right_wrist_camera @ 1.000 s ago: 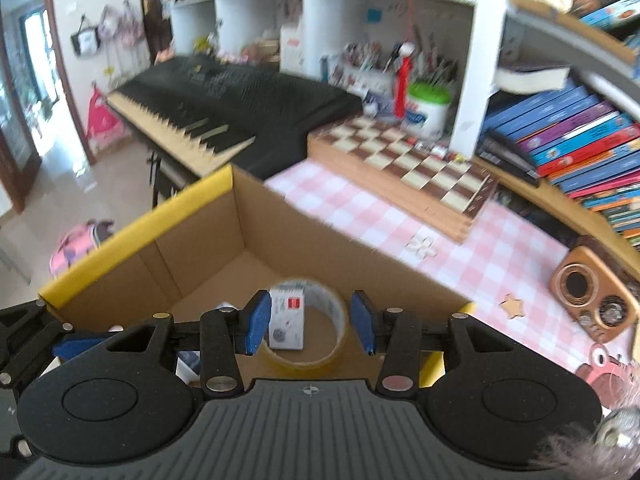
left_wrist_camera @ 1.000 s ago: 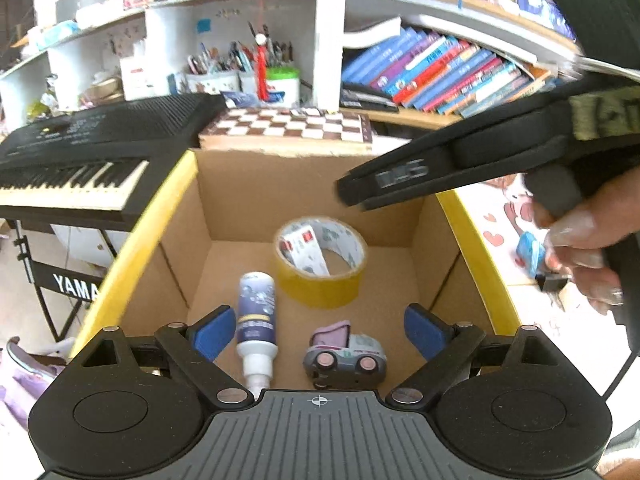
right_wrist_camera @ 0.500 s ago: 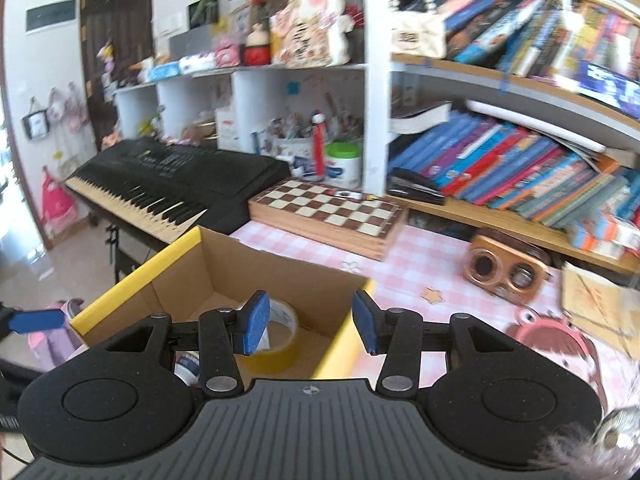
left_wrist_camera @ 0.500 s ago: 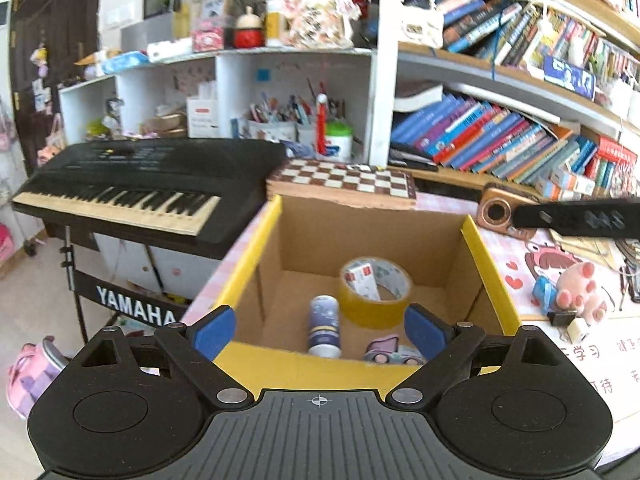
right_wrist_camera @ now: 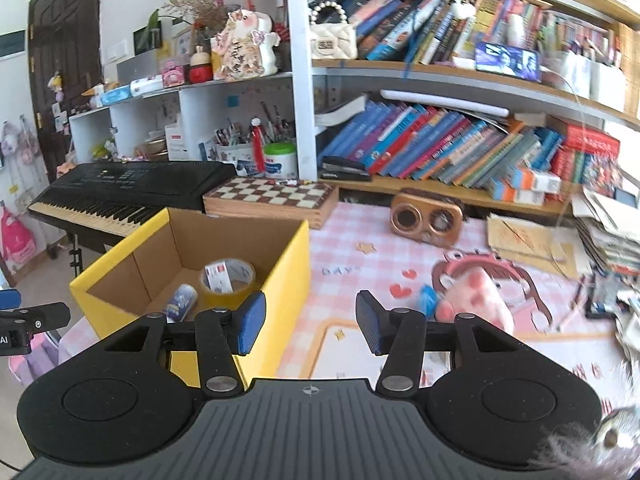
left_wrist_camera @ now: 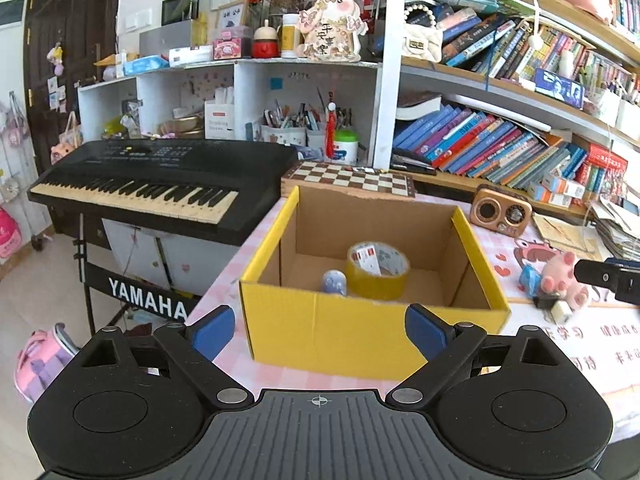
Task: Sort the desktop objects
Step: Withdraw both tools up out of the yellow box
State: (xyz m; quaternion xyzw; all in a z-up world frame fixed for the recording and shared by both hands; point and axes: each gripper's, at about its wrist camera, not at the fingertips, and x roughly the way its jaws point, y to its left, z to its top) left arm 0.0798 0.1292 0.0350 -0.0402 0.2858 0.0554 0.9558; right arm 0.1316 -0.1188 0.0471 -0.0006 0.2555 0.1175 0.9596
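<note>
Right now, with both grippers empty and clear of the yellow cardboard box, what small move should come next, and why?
Probably carry the right gripper, whose jaws have just been opening with nothing between them, forward and right toward the pink plush pig on the checked tablecloth. The tape roll and bottle already lie in the yellow cardboard box; the pig remains outside.

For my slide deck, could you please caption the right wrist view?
Right gripper, jaws open and empty, beside the yellow box holding a tape roll.
</note>
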